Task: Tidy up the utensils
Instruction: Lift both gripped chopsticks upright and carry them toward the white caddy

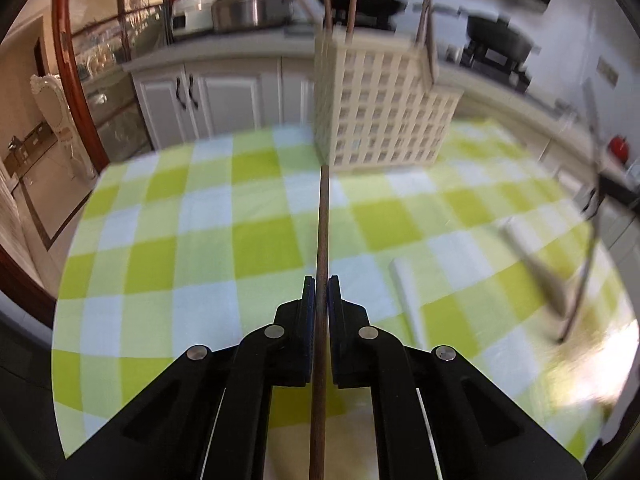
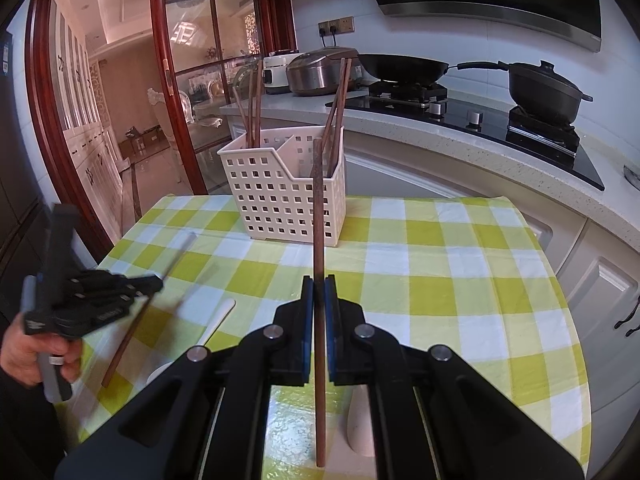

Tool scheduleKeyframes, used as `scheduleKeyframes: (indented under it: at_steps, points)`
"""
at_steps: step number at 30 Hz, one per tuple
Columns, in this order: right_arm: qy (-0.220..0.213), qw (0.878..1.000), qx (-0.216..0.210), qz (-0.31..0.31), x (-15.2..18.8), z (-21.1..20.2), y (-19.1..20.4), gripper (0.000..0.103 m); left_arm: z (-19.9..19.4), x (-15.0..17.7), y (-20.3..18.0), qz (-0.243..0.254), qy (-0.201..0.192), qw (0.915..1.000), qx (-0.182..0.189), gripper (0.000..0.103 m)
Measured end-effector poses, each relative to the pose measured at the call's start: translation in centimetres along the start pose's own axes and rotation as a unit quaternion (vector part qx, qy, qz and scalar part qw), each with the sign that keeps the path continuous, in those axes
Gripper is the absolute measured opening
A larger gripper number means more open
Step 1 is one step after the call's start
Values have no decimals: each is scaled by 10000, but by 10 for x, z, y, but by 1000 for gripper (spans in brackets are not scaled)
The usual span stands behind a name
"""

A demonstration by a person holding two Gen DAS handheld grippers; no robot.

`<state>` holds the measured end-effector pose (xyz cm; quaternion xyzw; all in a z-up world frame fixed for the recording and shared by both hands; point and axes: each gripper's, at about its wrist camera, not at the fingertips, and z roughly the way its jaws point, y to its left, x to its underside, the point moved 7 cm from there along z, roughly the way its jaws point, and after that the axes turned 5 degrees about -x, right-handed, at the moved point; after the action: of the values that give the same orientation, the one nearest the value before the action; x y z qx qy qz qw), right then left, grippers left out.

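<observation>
A white perforated utensil caddy (image 2: pixel 286 194) stands at the far side of the green-checked table (image 2: pixel 440 280), with several brown chopsticks (image 2: pixel 252 96) upright in its compartments. It also shows, blurred, in the left wrist view (image 1: pixel 384 108). My left gripper (image 1: pixel 321 284) is shut on a brown chopstick (image 1: pixel 322 220) that points toward the caddy; this gripper also shows in the right wrist view (image 2: pixel 156 282) at the left. My right gripper (image 2: pixel 319 284) is shut on another brown chopstick (image 2: pixel 318 208), held upright in front of the caddy. A white spoon (image 2: pixel 218 316) lies on the table.
Behind the table runs a kitchen counter (image 2: pixel 480 136) with a rice cooker (image 2: pixel 320 70), a wok (image 2: pixel 402 66) and a black pot (image 2: pixel 544 88) on a stove. A glass door with a red frame (image 2: pixel 160 80) stands at the left. A white utensil handle (image 2: pixel 360 424) lies under my right gripper.
</observation>
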<state>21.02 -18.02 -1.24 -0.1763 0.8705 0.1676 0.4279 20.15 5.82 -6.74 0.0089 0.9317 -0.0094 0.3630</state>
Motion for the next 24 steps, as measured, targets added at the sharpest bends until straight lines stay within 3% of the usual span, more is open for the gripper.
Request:
scheduleKeyframes:
  at_steps: [3,6,24]
  points:
    - [-11,10000,0,-3,-1,-1,1,6,-29,-13,-1,-192,-377,9989,206,6]
    - [-18,10000,9,0,-2,-2,0,6,-48,-21,-4,-223,-605,9978,167,6]
    - [-124,9999,44,-31,-8,-13,1,6,-94,-35,-6,-281,-1157,9929,82,5]
